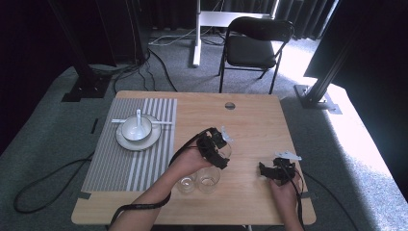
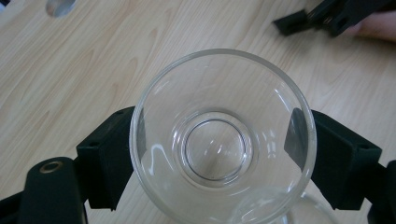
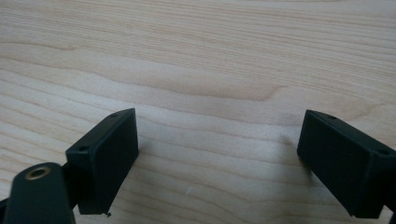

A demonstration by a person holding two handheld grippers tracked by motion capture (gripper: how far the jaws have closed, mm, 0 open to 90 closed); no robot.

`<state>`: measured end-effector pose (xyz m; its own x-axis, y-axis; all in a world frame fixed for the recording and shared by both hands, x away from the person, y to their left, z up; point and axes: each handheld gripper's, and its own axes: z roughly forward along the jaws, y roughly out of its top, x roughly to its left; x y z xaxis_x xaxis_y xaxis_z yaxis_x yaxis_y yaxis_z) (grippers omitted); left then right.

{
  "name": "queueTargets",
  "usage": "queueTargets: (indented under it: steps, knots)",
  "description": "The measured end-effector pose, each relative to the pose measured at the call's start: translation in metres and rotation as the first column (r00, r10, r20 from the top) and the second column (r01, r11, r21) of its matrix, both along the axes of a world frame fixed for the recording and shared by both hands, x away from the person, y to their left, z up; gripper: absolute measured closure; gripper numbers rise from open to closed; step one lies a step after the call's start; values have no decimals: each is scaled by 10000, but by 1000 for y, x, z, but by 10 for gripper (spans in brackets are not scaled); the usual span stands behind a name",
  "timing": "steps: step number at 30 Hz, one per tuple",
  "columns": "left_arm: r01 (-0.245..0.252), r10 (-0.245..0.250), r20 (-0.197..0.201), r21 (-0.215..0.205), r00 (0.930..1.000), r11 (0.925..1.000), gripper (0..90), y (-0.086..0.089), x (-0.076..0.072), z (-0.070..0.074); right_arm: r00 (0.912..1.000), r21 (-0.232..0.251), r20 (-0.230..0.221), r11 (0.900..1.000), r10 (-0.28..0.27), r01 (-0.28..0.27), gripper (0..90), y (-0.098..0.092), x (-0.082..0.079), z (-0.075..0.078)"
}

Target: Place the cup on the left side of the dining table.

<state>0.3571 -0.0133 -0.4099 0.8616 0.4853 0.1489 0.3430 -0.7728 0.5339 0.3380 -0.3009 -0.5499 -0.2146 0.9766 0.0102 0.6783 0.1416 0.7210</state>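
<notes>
The wooden table [image 1: 250, 120] sits in a dark room, with a striped mat [image 1: 125, 159] on one side. The left gripper [image 2: 219, 144] has its jaws tight on both sides of a clear glass [image 2: 223, 140] and holds it above the table. Two more glasses [image 1: 199, 182] stand just below it, near the table's front edge. The mat with the plate [image 1: 124, 142], bowl [image 1: 136, 128] and spoon [image 1: 139, 119] is far from the held glass. The right gripper [image 3: 219, 154] is wide open with nothing in it, low over bare wood. I think the glass should stay upright, move slowly, and go down gently so it doesn't bump the others.
</notes>
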Motion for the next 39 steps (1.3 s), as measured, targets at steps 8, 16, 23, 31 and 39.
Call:
queueTargets:
  steps: [8,16,23,31,39]
  knots:
    - [-598,598,42,37,9982,9982,187,29,6,1,10000,-7,20,10000,6,-6,119,0,0,0]
    - [-1055,1055,84,-9,9944,9944,187,52,7,5,10000,-3,18,10000,-1,1,120,0,0,0]
    - [-1346,1345,43,66,9909,9909,186,67,7,3,10000,-4,4,10000,2,-2,120,0,0,0]
    - [-1739,1738,133,115,9847,9847,186,86,7,3,10000,-12,8,10000,11,-11,120,0,0,0]
    - [-2176,2173,166,207,9760,9758,186,107,7,2,10000,-10,6,10000,-15,15,121,0,0,0]
